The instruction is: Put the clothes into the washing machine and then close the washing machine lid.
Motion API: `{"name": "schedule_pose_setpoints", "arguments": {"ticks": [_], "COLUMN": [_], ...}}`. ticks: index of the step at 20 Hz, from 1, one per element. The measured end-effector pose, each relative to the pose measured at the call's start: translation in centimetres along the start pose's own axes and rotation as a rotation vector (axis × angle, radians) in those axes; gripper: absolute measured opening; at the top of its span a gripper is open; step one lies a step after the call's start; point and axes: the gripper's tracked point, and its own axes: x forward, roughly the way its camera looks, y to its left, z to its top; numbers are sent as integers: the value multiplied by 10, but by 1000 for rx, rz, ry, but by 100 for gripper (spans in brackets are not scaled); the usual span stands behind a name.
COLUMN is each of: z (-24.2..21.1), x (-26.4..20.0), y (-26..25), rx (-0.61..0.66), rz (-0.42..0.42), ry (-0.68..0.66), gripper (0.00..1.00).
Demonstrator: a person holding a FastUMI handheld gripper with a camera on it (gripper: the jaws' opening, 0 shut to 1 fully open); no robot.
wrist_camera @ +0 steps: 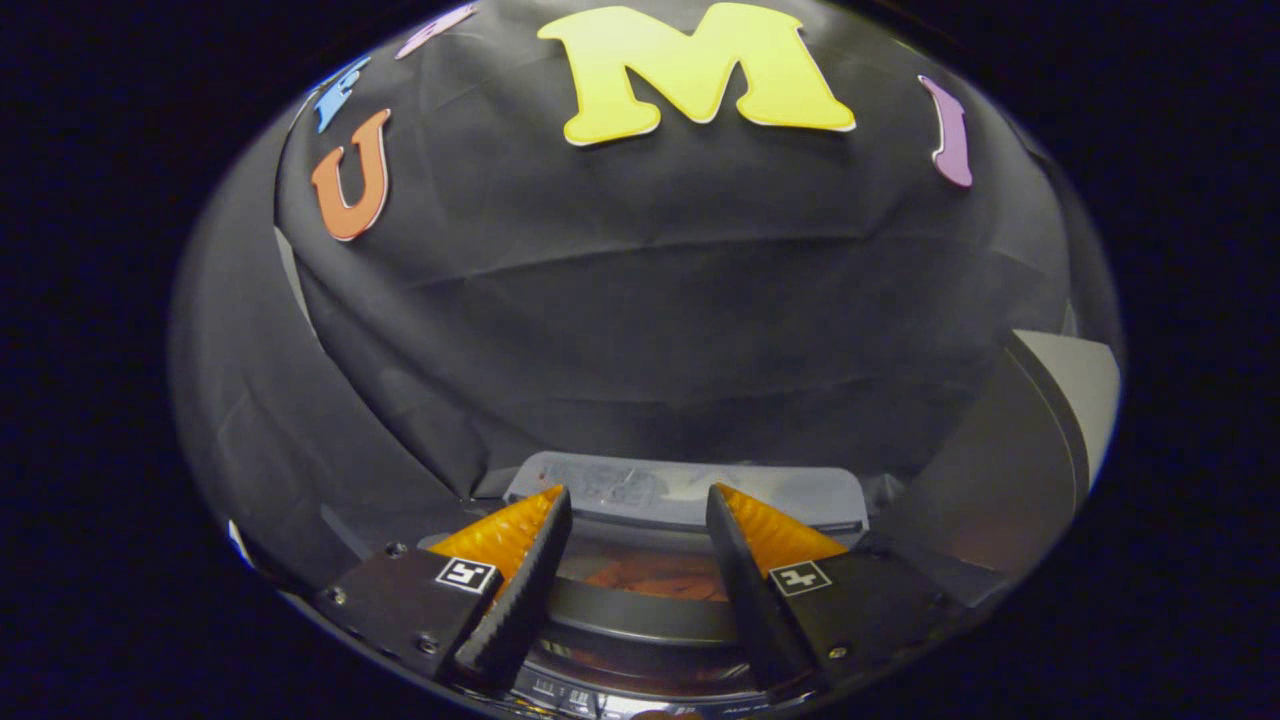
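Note:
My gripper [638, 492] is open, with its two fingers wide apart and nothing held between them. It hangs over the top of the washing machine [800, 500], whose pale grey back panel lies just beyond the fingertips. Down between the fingers, a reddish-brown cloth [660, 577] shows inside the machine's opening. A dark curved band [640, 612], part of the lid or the rim, crosses in front of the cloth. I cannot tell whether the lid stands up or lies flat.
The black cloth wall [660, 330] of the booth rises close behind the machine. A grey panel with a pale edge [1065, 385] stands to the right of the machine. The machine's front strip [570, 695] lies beneath the fingers.

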Motion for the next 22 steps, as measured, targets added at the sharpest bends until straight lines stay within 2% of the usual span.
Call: {"name": "schedule_pose_setpoints", "arguments": {"ticks": [1,3,10,22], "z": [-7,-17,-64,-70], "x": [-2,-10,-26,-60], "y": [-6,-7,-19,-32], "rx": [-8,7,3,-6], "rz": [-24,-13,-37,-74], "ry": [3,-3,26,-17], "gripper": [85,81,81,82]}}
